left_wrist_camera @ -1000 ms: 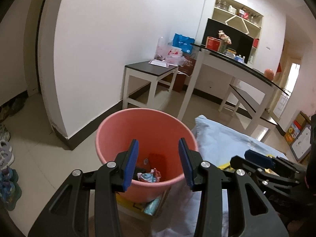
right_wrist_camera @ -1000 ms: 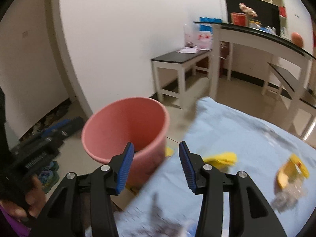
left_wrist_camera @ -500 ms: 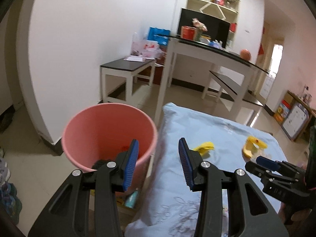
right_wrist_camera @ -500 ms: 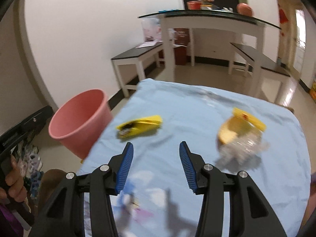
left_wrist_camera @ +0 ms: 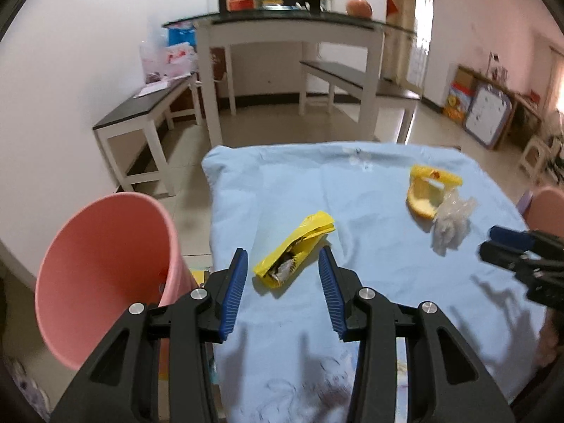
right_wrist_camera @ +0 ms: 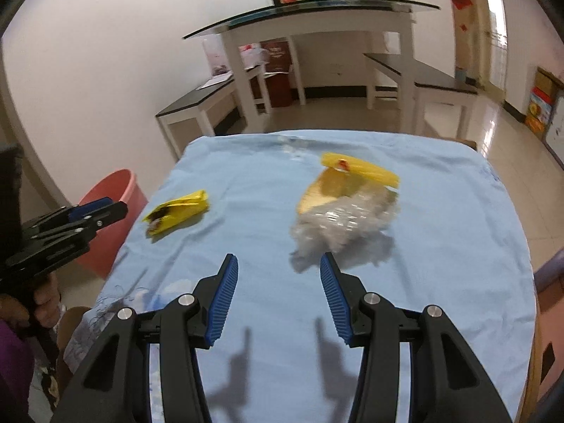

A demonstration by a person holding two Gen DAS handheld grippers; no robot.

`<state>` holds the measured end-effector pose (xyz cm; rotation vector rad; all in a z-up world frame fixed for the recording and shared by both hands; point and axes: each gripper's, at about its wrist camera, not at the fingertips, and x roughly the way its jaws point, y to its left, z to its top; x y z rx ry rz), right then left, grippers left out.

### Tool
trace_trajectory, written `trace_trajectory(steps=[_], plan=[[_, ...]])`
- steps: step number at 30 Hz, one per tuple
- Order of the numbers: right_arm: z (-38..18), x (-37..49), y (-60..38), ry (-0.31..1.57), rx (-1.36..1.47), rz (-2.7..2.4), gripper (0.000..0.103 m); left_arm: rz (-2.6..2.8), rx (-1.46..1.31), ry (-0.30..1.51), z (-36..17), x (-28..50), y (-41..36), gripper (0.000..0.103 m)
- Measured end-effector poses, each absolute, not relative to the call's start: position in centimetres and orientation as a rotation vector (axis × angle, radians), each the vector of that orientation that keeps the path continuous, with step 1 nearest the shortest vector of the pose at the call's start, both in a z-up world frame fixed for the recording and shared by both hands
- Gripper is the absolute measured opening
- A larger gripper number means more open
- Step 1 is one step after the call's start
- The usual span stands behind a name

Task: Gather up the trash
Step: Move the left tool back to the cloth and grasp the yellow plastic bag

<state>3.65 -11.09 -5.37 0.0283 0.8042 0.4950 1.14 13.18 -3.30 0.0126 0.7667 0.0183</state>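
Note:
A torn yellow wrapper (left_wrist_camera: 294, 253) (right_wrist_camera: 176, 212) lies on the light-blue cloth (left_wrist_camera: 370, 211) (right_wrist_camera: 440, 246) covering a table. My left gripper (left_wrist_camera: 283, 264) hovers open just short of it, the wrapper showing between the blue pads, untouched. Further right lies a yellow packet with crumpled clear plastic (left_wrist_camera: 435, 204) (right_wrist_camera: 347, 204). My right gripper (right_wrist_camera: 278, 264) is open above the cloth, a little short of that plastic, with nothing between its fingers. A pink bin (left_wrist_camera: 105, 271) (right_wrist_camera: 109, 218) stands on the floor at the table's left edge.
White benches (left_wrist_camera: 148, 120) and a tall glass-topped table (left_wrist_camera: 289, 31) stand beyond the cloth-covered table, on a tiled floor. A person's hand (right_wrist_camera: 21, 310) holds the left gripper at the lower left of the right wrist view. Boxes and a board (left_wrist_camera: 483, 112) line the right wall.
Both grippers swung from over the pink bin rightward to the cloth-covered table and dropped slightly. The left now faces the yellow wrapper, the right the clear plastic. Both jaws kept their width.

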Motion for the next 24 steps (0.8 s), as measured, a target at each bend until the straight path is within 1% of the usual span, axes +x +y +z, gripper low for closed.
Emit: trace_trajectory(steps=[4, 9, 16, 18, 19, 21, 22, 23, 24], plan=[[-5.8, 4.2, -11.9, 0.823, 0.046, 0.461, 0.048, -0.013, 0.032, 0.828, -5.1, 3.6, 13.4, 0.042], [-6.1, 4.7, -12.4, 0.838, 0.062, 0.426, 0.048, -0.025, 0.041, 0.861, -6.5, 5.6, 13.6, 0.042], [-6.6, 5.4, -13.1, 0.877, 0.100, 0.389, 0.048, -0.049, 0.018, 0.906, -8.2, 6.1, 13.7, 0.042], [-6.6, 5.5, -13.3, 0.886, 0.113, 0.384, 0.048, -0.052, 0.001, 0.903, -8.3, 5.9, 13.8, 0.041], [-6.6, 5.5, -13.4, 0.888, 0.120, 0.382, 0.048, -0.050, -0.005, 0.896, -8.3, 5.8, 13.8, 0.038], [-6.5, 5.4, -13.4, 0.888, 0.126, 0.379, 0.048, -0.055, -0.026, 0.889, -8.1, 5.5, 14.0, 0.026], [-6.5, 5.4, -13.4, 0.889, 0.130, 0.379, 0.048, -0.055, -0.036, 0.883, -7.9, 5.3, 14.0, 0.023], [-6.5, 5.4, -13.4, 0.891, 0.136, 0.381, 0.048, -0.057, -0.040, 0.878, -7.8, 5.1, 13.9, 0.016], [-6.5, 5.4, -13.4, 0.895, 0.144, 0.384, 0.048, -0.057, -0.039, 0.872, -7.6, 4.9, 13.8, 0.014]])
